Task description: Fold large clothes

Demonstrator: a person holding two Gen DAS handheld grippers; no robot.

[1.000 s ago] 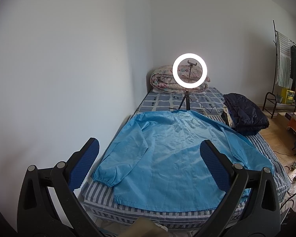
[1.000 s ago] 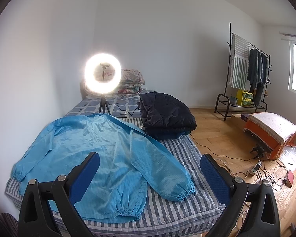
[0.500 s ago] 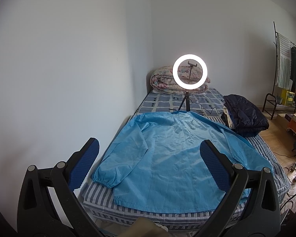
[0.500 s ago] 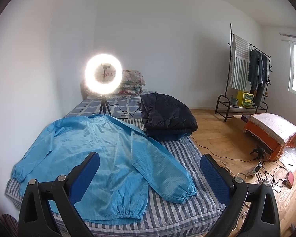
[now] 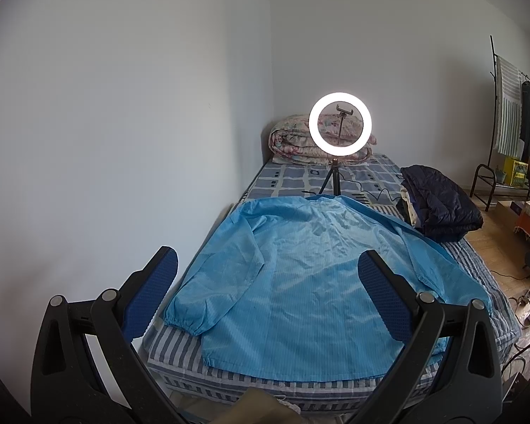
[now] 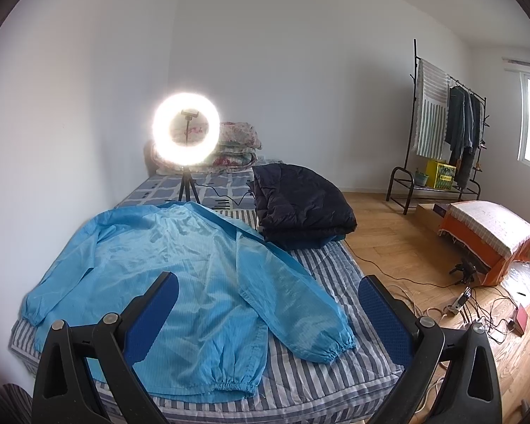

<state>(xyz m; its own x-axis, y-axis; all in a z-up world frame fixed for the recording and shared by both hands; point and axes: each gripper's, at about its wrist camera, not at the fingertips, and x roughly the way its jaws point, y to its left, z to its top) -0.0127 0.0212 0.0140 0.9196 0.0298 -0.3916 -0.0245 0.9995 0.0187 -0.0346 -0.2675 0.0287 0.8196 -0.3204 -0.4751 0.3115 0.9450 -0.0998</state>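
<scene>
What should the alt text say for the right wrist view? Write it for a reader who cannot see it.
A light blue jacket lies spread flat on a striped bed, with the open right gripper above its near edge, holding nothing. Behind it sit a folded dark jacket and a lit ring light.

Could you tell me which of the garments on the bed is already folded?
The dark navy puffer jacket, stacked in folded layers; the light blue jacket lies spread flat, sleeves out.

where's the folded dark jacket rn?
The folded dark jacket sits on the bed's right edge in both wrist views, just beyond the blue garment's right sleeve and right of the ring light tripod.
</scene>
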